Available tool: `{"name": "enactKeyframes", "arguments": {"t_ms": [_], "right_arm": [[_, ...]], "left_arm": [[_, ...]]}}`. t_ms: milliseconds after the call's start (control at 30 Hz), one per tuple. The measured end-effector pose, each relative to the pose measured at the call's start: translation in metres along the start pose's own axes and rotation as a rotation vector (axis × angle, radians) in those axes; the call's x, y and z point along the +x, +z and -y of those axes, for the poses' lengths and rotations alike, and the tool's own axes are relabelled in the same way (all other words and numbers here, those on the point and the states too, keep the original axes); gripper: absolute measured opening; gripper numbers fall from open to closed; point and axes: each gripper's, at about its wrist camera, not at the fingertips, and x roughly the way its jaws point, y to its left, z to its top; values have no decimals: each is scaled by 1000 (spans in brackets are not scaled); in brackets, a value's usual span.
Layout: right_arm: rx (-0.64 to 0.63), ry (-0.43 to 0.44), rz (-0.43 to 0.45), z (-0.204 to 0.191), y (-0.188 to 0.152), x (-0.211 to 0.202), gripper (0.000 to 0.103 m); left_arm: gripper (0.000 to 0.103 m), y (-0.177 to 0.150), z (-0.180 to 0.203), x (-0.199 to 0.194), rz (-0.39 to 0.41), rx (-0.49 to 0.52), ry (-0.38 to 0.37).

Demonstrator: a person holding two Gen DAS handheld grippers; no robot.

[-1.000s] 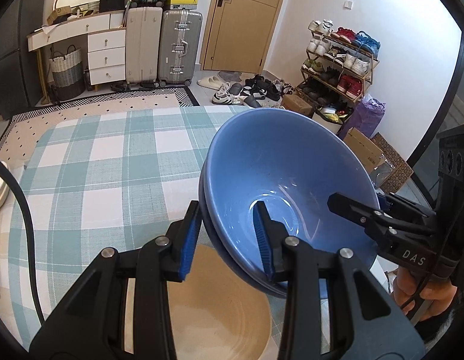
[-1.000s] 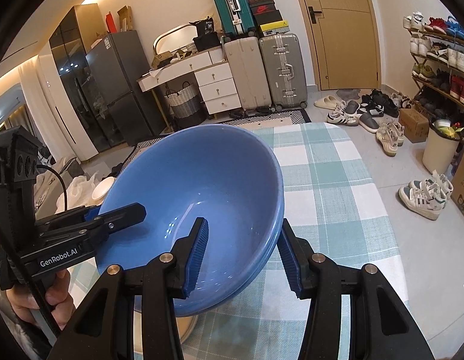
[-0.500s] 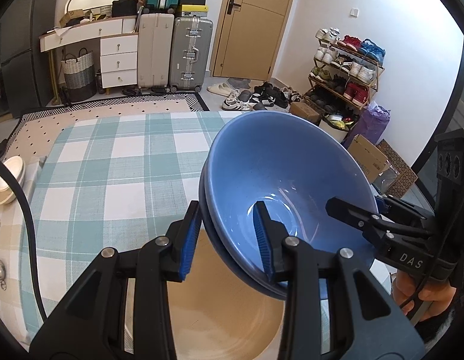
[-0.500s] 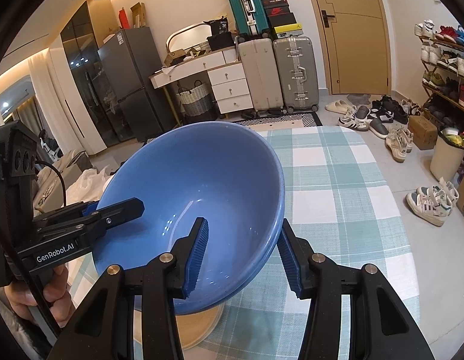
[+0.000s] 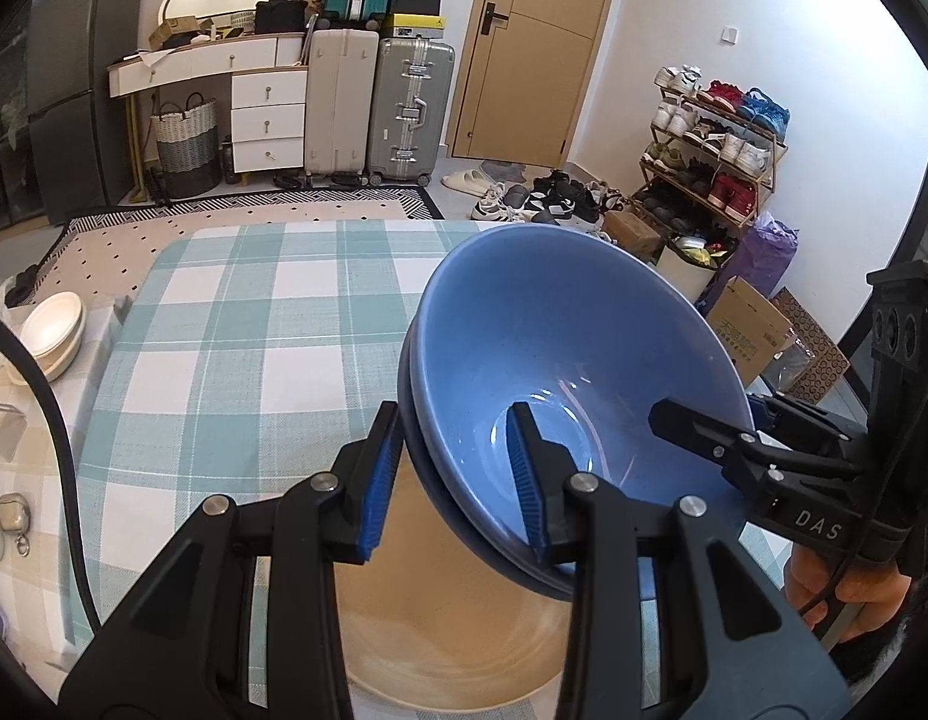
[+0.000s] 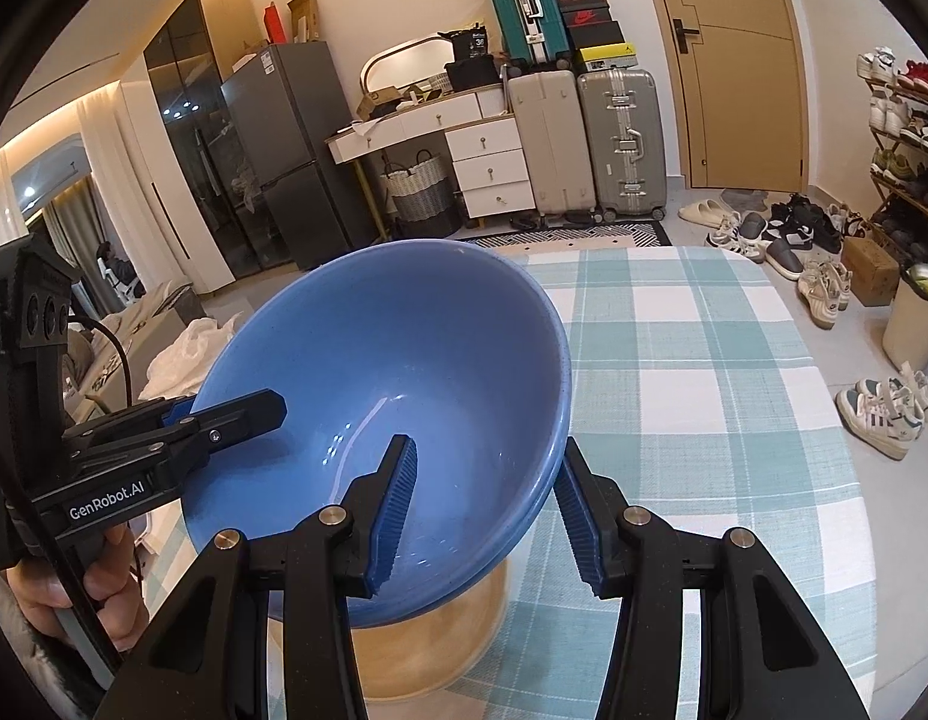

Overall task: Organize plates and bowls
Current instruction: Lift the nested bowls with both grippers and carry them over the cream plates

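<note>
Two nested glossy blue bowls [image 5: 560,360], held tilted above beige dish [image 5: 464,630]; rim straddled by left claw [image 5: 455,474] and right claw [image 6: 485,501], contact unclear.

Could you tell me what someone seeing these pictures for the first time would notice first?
The stacked blue bowls fill the centre, tilted in the air, with the left gripper and right gripper each straddling the rim on opposite sides. Under them lies a tan plate on the green checked tablecloth.
</note>
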Motion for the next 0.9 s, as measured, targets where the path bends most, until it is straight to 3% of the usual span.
{"name": "enactKeyframes", "arguments": {"t_ms": [500, 900], "right_arm": [[-40, 34, -48, -27, -18, 24, 49], [-42, 26, -102, -30, -34, 51, 49]], "left_arm": [[32, -29, -33, -17, 0, -40, 49], [32, -40, -46, 4, -31, -49, 68]]}}
